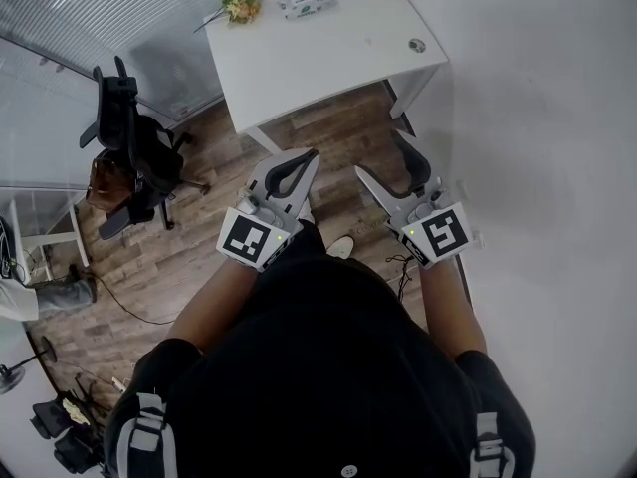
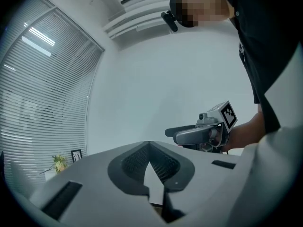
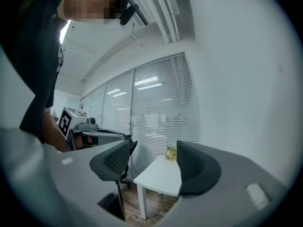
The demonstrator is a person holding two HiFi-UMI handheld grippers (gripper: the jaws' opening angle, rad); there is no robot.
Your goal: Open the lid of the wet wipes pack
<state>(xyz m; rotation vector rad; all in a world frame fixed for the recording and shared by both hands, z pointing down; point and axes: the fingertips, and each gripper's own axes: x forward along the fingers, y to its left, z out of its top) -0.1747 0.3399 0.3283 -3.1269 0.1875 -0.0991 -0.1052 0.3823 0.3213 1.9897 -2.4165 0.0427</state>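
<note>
The grey left gripper (image 1: 305, 163) has its jaws pressed together on nothing; the grey right gripper (image 1: 382, 157) gapes, empty. Well beyond them, the soft white wet wipes pack (image 1: 306, 3) lies by the white tabletop's (image 1: 328, 63) far edge. It is probably light and squashy, so pin its body and lift the stiffer lid's lip.

Smooth matt white table (image 1: 338, 50), grainy brown wood floor (image 1: 199, 252), matt grey plastic right claw (image 3: 154, 151) with ribbed black pads (image 3: 195, 167).
</note>
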